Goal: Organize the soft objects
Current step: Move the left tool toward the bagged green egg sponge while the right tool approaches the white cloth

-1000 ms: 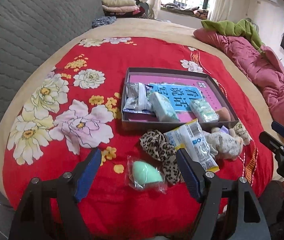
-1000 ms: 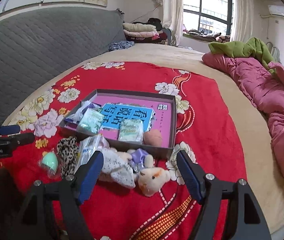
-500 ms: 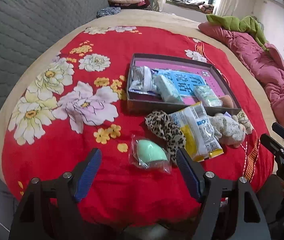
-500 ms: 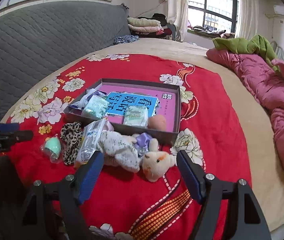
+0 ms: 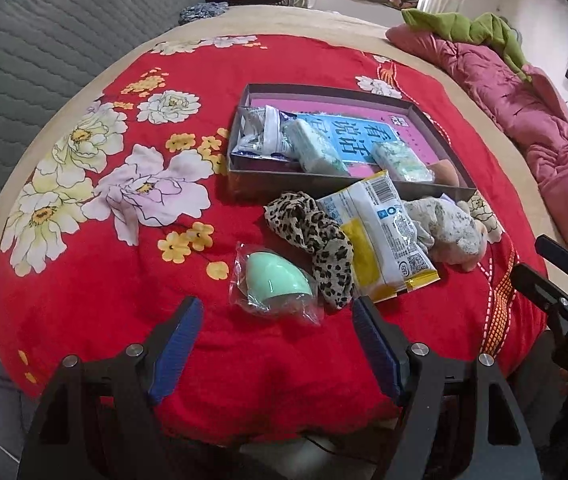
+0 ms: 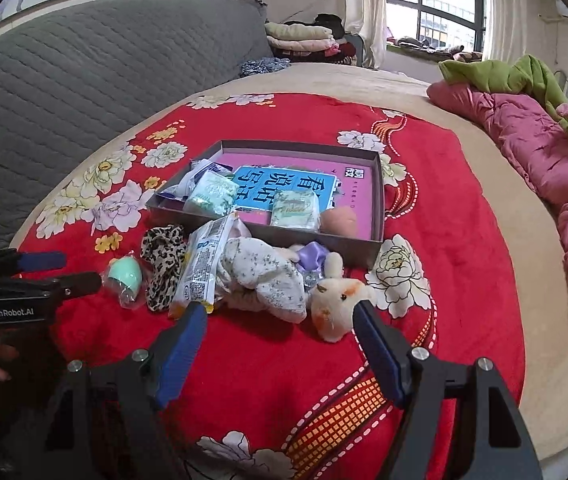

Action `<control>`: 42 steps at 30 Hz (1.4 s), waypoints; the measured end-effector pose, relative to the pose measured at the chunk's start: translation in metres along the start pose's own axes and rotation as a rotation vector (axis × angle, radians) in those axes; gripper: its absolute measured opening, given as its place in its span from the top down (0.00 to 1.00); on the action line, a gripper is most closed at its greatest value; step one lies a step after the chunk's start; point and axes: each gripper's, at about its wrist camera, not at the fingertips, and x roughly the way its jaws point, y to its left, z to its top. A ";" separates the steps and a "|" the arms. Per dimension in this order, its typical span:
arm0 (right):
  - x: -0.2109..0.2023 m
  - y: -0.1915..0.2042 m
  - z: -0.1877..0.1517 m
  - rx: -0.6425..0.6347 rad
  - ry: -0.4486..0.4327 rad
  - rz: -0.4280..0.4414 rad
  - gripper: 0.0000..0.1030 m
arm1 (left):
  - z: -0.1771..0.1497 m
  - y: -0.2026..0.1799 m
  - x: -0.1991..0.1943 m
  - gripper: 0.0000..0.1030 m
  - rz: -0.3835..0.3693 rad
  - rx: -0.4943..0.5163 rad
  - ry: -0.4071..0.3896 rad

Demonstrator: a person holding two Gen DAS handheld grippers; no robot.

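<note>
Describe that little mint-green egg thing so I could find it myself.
Start at the grey box on the red floral blanket. In front of it lies a row of loose items; the mint-green egg is at the left end, beside the leopard-print scrunchie. It alone is smooth, plain-coloured and sealed in a clear bag.

The peach-coloured rounded soft item (image 5: pixel 446 171) in the grey shallow box's (image 5: pixel 324 91) near right corner is half hidden behind the box wall. The white floral-dressed plush rabbit (image 5: pixel 450 227) lies partly under the white-and-yellow plastic packet (image 5: pixel 380 236). The packet's print is too small to read. The red floral blanket's (image 6: pixel 244 380) near edge is cut off.
</note>
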 end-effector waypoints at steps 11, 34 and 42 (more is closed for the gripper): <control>0.011 -0.003 -0.005 0.014 0.020 0.011 0.27 | -0.004 -0.001 0.012 0.24 -0.023 -0.013 0.029; 0.047 -0.007 -0.012 -0.004 0.040 -0.022 0.27 | 0.007 0.020 0.061 0.24 -0.057 -0.147 0.097; 0.069 -0.007 -0.006 -0.031 0.066 -0.050 0.27 | 0.008 0.023 0.077 0.24 -0.085 -0.178 0.128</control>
